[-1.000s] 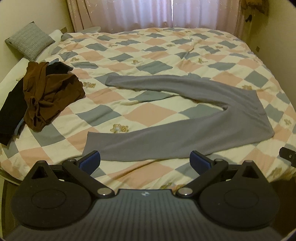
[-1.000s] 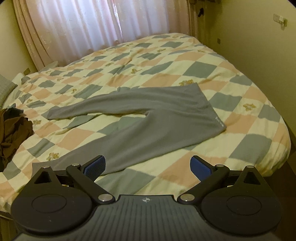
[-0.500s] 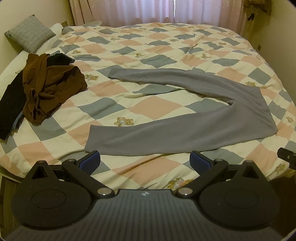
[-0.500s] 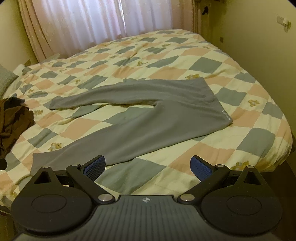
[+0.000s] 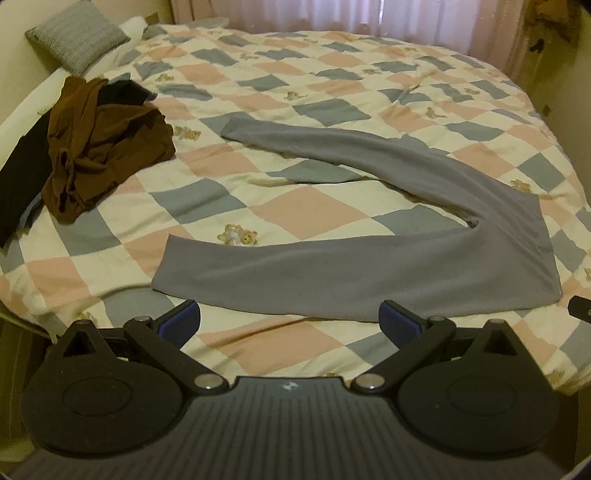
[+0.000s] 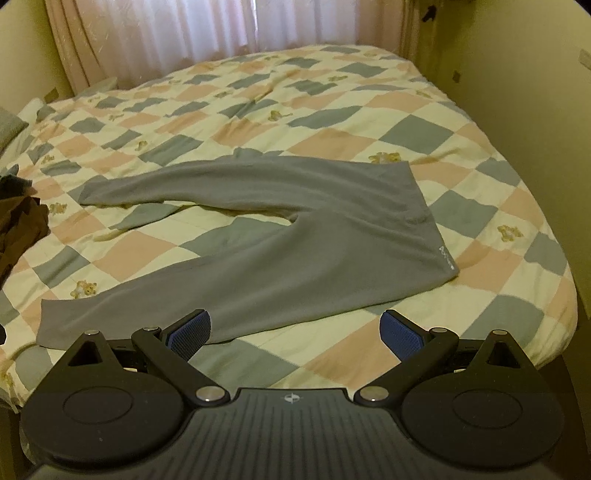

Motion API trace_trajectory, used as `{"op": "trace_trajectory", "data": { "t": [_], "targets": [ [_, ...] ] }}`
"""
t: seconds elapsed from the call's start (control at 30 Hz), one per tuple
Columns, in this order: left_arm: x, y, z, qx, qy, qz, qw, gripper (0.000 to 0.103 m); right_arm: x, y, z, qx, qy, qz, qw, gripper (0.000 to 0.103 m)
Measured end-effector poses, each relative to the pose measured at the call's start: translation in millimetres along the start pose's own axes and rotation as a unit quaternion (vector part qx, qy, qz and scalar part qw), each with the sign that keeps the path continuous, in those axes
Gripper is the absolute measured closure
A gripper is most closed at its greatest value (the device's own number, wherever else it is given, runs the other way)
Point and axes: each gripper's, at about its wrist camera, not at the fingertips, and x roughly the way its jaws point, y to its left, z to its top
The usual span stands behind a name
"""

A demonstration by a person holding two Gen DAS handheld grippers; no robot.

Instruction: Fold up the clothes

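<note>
Grey trousers (image 5: 369, 273) lie flat on the bed, legs spread in a V, waistband to the right. In the right wrist view the same grey trousers (image 6: 314, 243) show a small logo at the waistband corner. My left gripper (image 5: 290, 325) hovers open above the bed's near edge, just short of the near leg's hem. My right gripper (image 6: 295, 332) is open too, over the near leg's lower edge, nothing between its blue pads (image 6: 400, 334).
A checked quilt (image 5: 303, 214) covers the bed. A crumpled brown garment (image 5: 99, 147) and dark clothes (image 5: 22, 173) are piled at the left. A grey pillow (image 5: 77, 35) sits at the far left corner. Curtains (image 6: 184, 29) hang behind; a wall (image 6: 517, 92) flanks the right.
Both grippers have moved forward and down toward the bed, so the trousers appear larger and closer. Both stay open.
</note>
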Motion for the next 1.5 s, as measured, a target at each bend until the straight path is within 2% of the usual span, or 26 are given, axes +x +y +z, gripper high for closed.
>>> {"op": "trace_trajectory", "data": {
  "t": [0.5, 0.77, 0.97, 1.1, 1.2, 1.27, 1.37, 1.4, 1.43, 1.5],
  "targets": [
    [28, -75, 22, -0.046, 0.017, 0.018, 0.9986, 0.001, 50, -64, 70, -0.056, 0.028, 0.019, 0.998, 0.002],
    [49, -80, 26, -0.045, 0.038, 0.025, 0.9980, 0.001, 71, -74, 82, -0.060, 0.049, 0.021, 0.997, 0.002],
    [80, -68, 41, -0.023, 0.038, 0.009, 0.9990, 0.001, 101, -80, 75, -0.049, 0.083, 0.020, 0.995, 0.002],
    [113, -60, 66, 0.012, 0.020, -0.020, 0.9995, 0.002, 119, -96, 73, -0.008, 0.080, 0.045, 0.996, 0.002],
    [153, -60, 100, 0.064, -0.002, -0.044, 0.9970, 0.002, 135, -110, 76, 0.033, 0.067, 0.073, 0.995, 0.002],
    [180, -60, 123, 0.099, -0.017, -0.060, 0.9931, 0.008, 152, -117, 78, 0.057, 0.066, 0.083, 0.993, 0.004],
    [229, -63, 164, 0.170, -0.049, -0.071, 0.9816, 0.011, 187, -122, 84, 0.063, 0.063, 0.080, 0.993, 0.015],
    [247, -64, 179, 0.199, -0.061, -0.064, 0.9761, 0.011, 199, -122, 87, 0.058, 0.060, 0.077, 0.994, 0.019],
    [265, -64, 193, 0.227, -0.073, -0.056, 0.9695, 0.014, 212, -122, 90, 0.050, 0.058, 0.074, 0.994, 0.021],
    [304, -64, 224, 0.287, -0.086, -0.051, 0.9526, 0.027, 242, -118, 100, 0.019, 0.066, 0.065, 0.996, 0.027]
  ]
}}
